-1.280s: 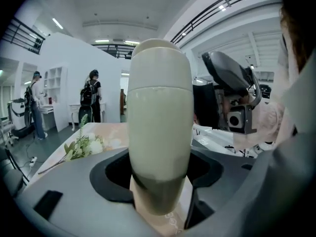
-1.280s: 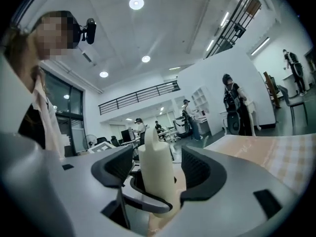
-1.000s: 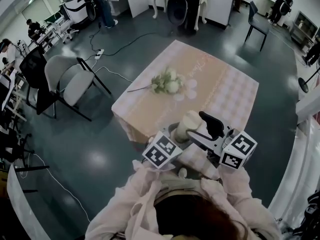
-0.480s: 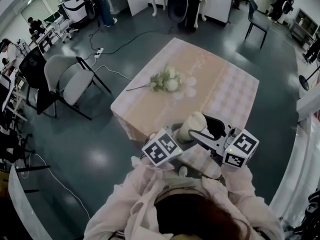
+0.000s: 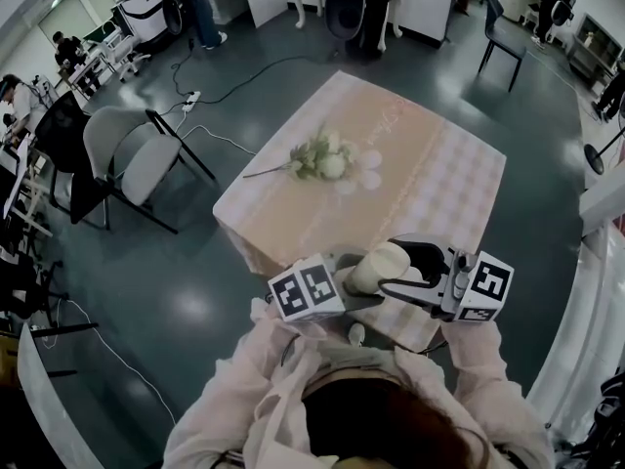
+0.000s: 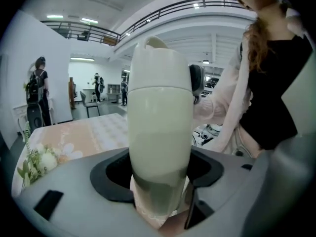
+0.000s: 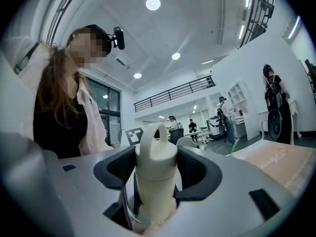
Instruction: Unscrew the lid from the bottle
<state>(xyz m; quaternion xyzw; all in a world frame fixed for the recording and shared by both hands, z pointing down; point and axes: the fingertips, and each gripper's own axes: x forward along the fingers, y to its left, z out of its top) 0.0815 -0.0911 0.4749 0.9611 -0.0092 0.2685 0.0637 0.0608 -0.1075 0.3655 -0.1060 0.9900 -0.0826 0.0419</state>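
The right gripper [image 7: 156,164] has just been closing its fingers, which now press on both sides of the lid [image 7: 157,147]. The left gripper [image 6: 159,177] has its fingers fairly wide, clamped on the lower body of the bottle [image 6: 160,122]. The bottle is carried in the air before the person's chest, over the near edge of the tabletop [image 5: 322,213]. Its long axis runs from the left fingers toward the right ones, so the right hand appears placed to twist while the left braces.

No text or number is legible. Faint pink print on the counter cloth [image 5: 390,116] is too small to read.
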